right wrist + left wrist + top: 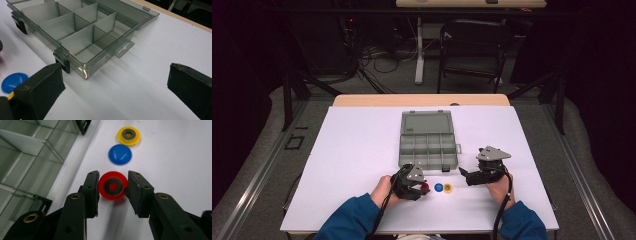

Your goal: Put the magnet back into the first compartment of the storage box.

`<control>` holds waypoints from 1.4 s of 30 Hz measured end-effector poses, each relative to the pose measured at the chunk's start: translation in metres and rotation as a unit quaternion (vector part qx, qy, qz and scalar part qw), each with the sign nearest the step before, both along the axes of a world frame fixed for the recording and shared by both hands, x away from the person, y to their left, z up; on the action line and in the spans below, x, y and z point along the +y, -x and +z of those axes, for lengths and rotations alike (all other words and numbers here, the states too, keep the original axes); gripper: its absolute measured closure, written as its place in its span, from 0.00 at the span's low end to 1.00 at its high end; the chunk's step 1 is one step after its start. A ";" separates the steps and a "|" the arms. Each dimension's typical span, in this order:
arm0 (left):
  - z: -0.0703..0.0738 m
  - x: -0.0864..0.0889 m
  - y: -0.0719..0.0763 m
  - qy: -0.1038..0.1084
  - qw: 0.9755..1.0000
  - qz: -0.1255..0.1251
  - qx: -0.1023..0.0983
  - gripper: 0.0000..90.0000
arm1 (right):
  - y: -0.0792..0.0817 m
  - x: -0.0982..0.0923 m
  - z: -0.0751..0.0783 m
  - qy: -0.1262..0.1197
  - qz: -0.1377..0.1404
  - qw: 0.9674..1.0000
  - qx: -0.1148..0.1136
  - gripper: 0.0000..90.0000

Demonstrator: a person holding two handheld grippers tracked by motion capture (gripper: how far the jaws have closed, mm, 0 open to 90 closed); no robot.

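Step in hand: pickup of the red disc point(113, 186), which lies on the white table point(357, 150) just in front of the open organizer box point(428, 150), beside a blue disc point(120, 154) and a yellow disc point(128, 135). The left gripper point(113, 185) has its jaws closed against the red disc's edges, gripping it. The right gripper point(115, 85) stands wide open, empty, near the box. Next move, as judged: lift clear and carry over a compartment.

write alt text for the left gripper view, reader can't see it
The left gripper has its two black jaws closed on a red disc on the white table. Beyond it lie a blue disc and a yellow disc; a clear compartment box sits at left.
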State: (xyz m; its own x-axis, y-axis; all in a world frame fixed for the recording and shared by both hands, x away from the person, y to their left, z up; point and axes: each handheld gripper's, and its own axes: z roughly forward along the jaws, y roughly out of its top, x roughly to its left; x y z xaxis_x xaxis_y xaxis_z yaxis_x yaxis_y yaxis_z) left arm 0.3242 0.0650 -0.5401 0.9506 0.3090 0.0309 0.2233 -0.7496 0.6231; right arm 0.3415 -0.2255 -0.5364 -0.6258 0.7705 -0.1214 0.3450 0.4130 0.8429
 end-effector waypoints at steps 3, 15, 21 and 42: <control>0.001 0.003 -0.001 0.004 1.000 0.006 -0.007 0.69 | 0.000 0.000 0.000 -0.001 -0.001 1.000 0.001 0.00; 0.004 0.012 -0.004 0.004 1.000 0.021 -0.013 0.69 | 0.000 0.000 0.000 -0.001 -0.001 1.000 -0.001 0.00; 0.007 0.017 -0.007 0.003 0.999 0.029 -0.014 0.69 | 0.000 0.000 0.000 -0.001 -0.001 1.000 0.000 0.00; 0.021 0.035 -0.012 0.007 0.998 0.052 -0.030 0.69 | 0.000 0.000 0.000 -0.003 -0.001 1.000 -0.002 0.00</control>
State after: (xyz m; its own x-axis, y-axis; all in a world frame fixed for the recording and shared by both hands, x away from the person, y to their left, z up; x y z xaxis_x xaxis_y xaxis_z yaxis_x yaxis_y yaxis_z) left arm 0.3366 0.1004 -0.5188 0.9101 0.4060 0.0825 0.2609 -0.7162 0.6473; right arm 0.3412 -0.2255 -0.5362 -0.6231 0.7729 -0.1200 0.3423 0.4074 0.8466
